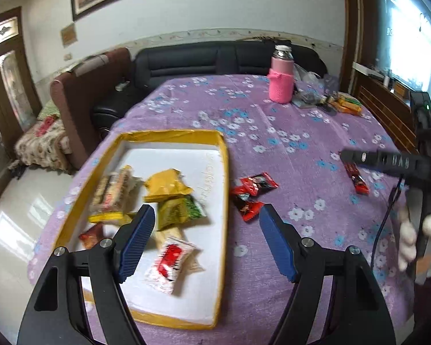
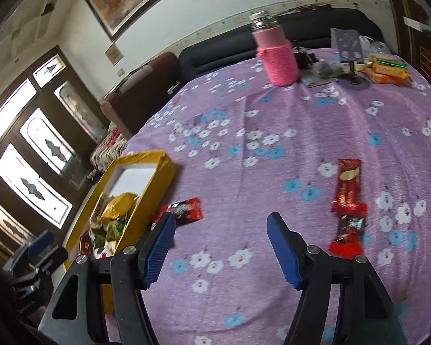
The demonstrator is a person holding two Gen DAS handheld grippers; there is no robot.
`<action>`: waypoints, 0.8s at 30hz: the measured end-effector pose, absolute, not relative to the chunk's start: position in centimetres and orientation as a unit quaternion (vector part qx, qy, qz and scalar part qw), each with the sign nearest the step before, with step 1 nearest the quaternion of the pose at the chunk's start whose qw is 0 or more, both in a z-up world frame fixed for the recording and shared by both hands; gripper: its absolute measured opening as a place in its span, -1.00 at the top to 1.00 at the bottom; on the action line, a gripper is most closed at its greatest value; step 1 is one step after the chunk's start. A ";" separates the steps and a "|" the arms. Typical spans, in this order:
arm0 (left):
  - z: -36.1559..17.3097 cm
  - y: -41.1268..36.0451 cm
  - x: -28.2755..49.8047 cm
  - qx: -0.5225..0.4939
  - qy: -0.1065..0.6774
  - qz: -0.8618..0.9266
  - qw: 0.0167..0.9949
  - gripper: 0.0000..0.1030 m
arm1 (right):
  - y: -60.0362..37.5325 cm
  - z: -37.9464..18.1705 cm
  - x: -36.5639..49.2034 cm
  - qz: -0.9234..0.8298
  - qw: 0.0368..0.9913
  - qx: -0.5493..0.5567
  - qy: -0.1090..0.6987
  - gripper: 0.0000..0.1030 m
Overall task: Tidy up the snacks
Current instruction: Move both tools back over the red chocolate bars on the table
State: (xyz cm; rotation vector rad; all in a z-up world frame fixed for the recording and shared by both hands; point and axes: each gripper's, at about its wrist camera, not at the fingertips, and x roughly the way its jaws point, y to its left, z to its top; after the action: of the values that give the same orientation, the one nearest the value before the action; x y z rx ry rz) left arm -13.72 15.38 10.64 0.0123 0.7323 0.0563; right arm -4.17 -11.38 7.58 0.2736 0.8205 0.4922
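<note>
Snacks in small wrappers are the matter here, and most already lie in the shallow yellow-rimmed cardboard tray with white bottom (image 1: pixel 169 136), at the left part of the table.

Left tool (image 1: pixel 206 241): its blue ribbed pads stand apart, nothing between them. It hangs over the near end of the tray, above a white-and-red packet (image 1: pixel 170 264) and a green-yellow packet (image 1: pixel 180 211). My reading: it has no load, so it waits or looks for the next piece. Further in the tray are a yellow foil bag (image 1: pixel 166 185) and a pale striped biscuit pack (image 1: pixel 111 192), lying loose w/o order, some overlapping.

Right tool (image 2: pixel 221 250): the pads are also apart and hold nothing; only purple flowered tablecloth (image 2: pixel 273 109) shows between them. It points at the bare cloth between two groups of snacks, prob. to choose one.

Outside the tray, just beside its right wall, lies a cluster of small red-black candy wrappers (image 1: pixel 251 192). Well apart to the right lie a long red bar wrapper (image 2: pixel 347 185) and a shorter red-black wrapper (image 2: pixel 349 234), end to end and touching. These are not yet collected, so the task seems about half done.

Far end of the table: a bottle in a pink knitted sleeve (image 2: pixel 277 54) stands upright, with orange packs (image 2: pixel 388 70) and other clutter beside it, away from the work area, so likely not part of this job.
</note>
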 end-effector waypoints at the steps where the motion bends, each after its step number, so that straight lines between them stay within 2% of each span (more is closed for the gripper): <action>1: 10.4 15.3 -13.5 0.000 0.363 0.016 0.931 -0.46 | -12.3 7.8 -3.9 0.230 0.881 0.140 0.390 -0.32; 7: 9.0 15.2 -12.0 -0.056 0.397 -0.050 0.915 -0.46 | -18.2 8.3 -1.5 0.172 0.892 0.200 0.367 -0.41; 12: 7.4 14.6 -10.4 -0.086 0.427 -0.092 0.895 -0.46 | -20.9 6.7 0.7 0.130 0.890 0.210 0.383 -0.42; 19: 6.8 12.5 -9.1 -0.055 0.435 -0.107 0.892 -0.46 | -17.4 3.0 3.5 0.087 0.896 0.095 0.425 -0.37; 24: 6.4 11.1 -7.5 -0.029 0.439 -0.108 0.892 -0.46 | -16.1 1.6 4.4 0.085 0.895 0.071 0.432 -0.28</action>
State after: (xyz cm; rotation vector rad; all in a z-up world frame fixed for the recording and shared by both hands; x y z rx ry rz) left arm -7.53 11.14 6.43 -0.0596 0.9102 -0.2247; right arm 4.41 -16.13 1.61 0.1471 0.8951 0.1758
